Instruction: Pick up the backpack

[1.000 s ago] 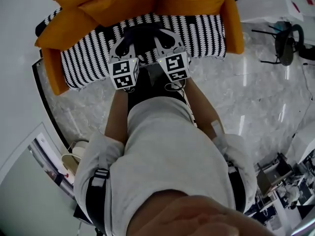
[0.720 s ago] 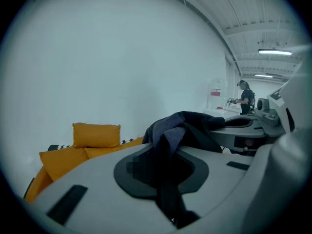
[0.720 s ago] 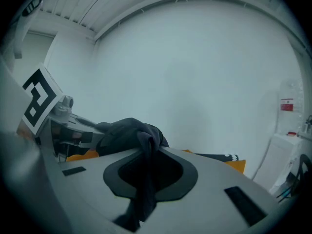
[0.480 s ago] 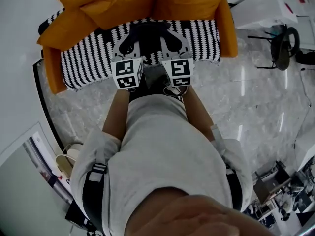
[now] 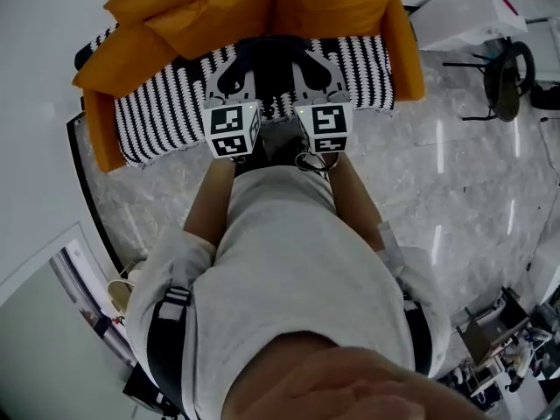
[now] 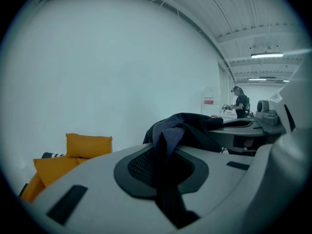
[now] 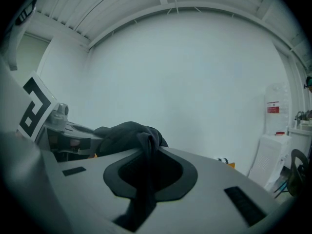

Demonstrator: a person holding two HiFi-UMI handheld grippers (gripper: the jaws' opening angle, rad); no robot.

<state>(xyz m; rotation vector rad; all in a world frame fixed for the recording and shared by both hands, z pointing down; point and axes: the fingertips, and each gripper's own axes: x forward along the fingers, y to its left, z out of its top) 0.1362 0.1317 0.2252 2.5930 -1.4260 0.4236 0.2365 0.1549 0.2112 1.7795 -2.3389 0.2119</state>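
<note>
The person's grey-shirted torso (image 5: pixel 297 269) is filling the lower head view. Both forearms (image 5: pixel 206 204) are reaching forward so that the two tools are sitting side by side, close together. I judge this placement is sharing the weight of one soft thing between them.

The left gripper (image 6: pixel 163 167) is pinching narrow on a limp band of dark cloth that is running down between its black, mesh-textured pads (image 6: pixel 139 167). The right gripper (image 7: pixel 146 172) is likewise clamping nearly closed on a dark, floppy fold. Both bands are rising into one bunched, matte mass. This is the backpack (image 6: pixel 190 128), and it is bridging the gap from one tool to the other. By my reading it is hanging from them, lifted over the seat rather than lying on it, though no view is showing its underside.

Beyond the jaws, the sofa (image 5: pixel 166 112) is showing a black-and-white striped, woven-looking seat cover. Plump orange cushions (image 5: pixel 219 16) are leaning along its back and arms. A glossy, marble-patterned floor (image 5: pixel 437 164) is spreading around it. Furthest off, a plain white wall (image 6: pixel 122 57) is closing the scene.
</note>
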